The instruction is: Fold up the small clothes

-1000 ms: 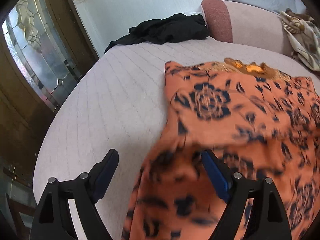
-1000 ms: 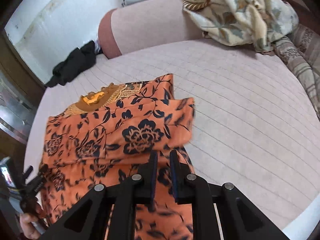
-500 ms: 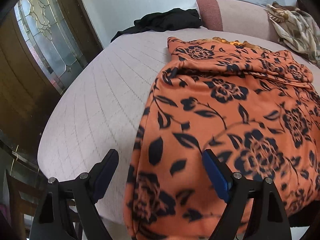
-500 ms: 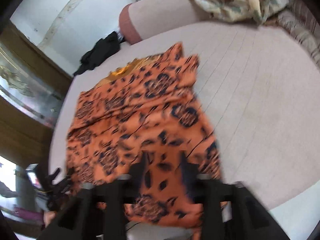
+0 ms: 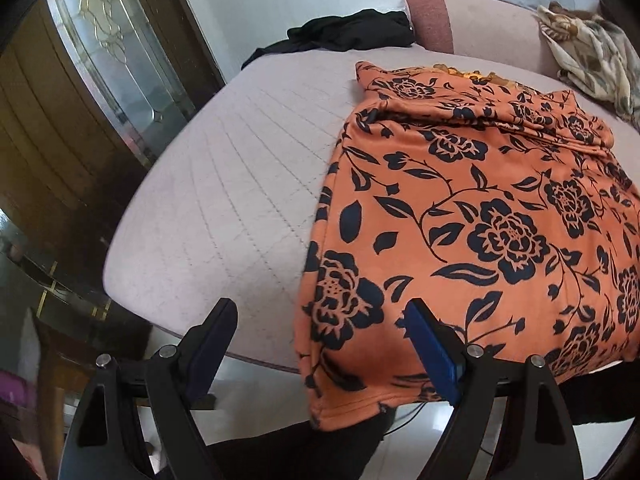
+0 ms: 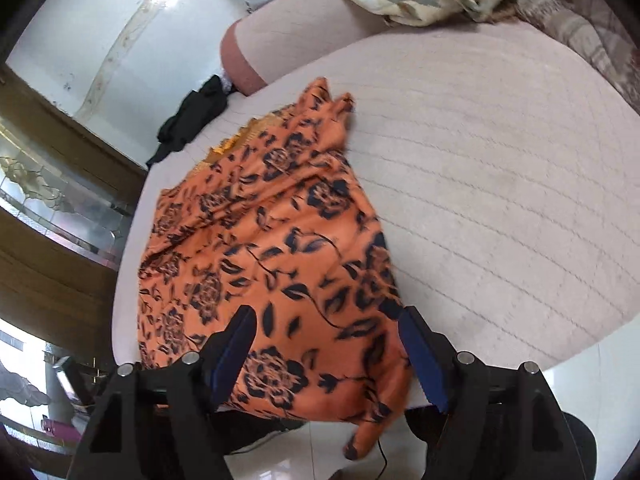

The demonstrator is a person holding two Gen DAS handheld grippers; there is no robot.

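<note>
Both grippers stand wide apart at the near edge of the bed and hold nothing. The left gripper (image 5: 322, 344) hovers by the near left corner of the orange garment (image 5: 472, 216), its right finger in front of the cloth and its left finger over bare mattress. The right gripper (image 6: 326, 346) frames the near right part of the same garment (image 6: 272, 248), with cloth showing between its fingers.

That garment is orange with dark navy roses, leaves and vines. It lies spread on the pale quilted bed (image 5: 224, 208), and its near hem spills over the bed's edge and hangs toward the floor. Farther back a fold crosses it from side to side, and a strip of yellow-gold trim peeks out at its far end.

Beyond it, a black garment (image 5: 352, 34) lies crumpled at the far left of the bed, beside a pink bolster (image 5: 430, 16). At far right rests a cream patterned blanket (image 5: 592, 56).
</note>
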